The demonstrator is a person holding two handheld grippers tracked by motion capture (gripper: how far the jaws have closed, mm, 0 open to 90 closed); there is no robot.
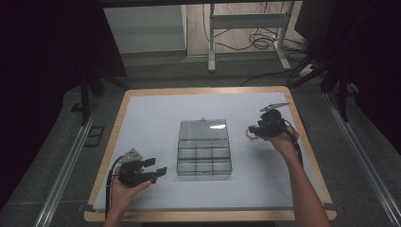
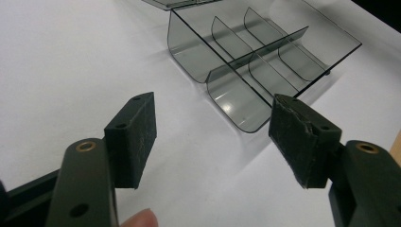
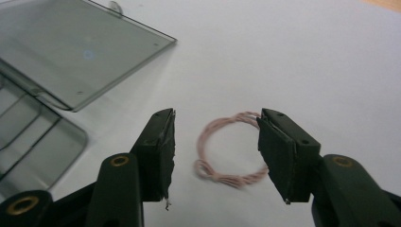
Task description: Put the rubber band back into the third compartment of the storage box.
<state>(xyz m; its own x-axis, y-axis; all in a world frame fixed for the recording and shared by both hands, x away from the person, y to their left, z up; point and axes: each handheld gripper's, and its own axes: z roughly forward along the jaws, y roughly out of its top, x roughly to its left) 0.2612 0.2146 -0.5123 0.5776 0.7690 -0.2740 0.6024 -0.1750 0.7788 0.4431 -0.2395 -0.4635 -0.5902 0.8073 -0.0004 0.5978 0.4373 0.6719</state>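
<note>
The right gripper (image 3: 215,142) has its jaws spread around a thin pink twisted-string ring (image 3: 230,150) (on white paper), beside a clear smoky plastic compartment box (image 1: 204,161). The left gripper (image 2: 213,137) is spread, holding nothing.

Glossy smoky plastic box (image 1: 204,153), twisted cord loop (image 3: 231,150)

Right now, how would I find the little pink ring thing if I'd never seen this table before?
Start at the white sheet that covers the table, then find the smoky clear box with its lid flat open in the middle. Look just to its right, in front of the right gripper: the pink loop lies flat between its open jaws. It is the only small, pink, twisted-string ring there.
</note>
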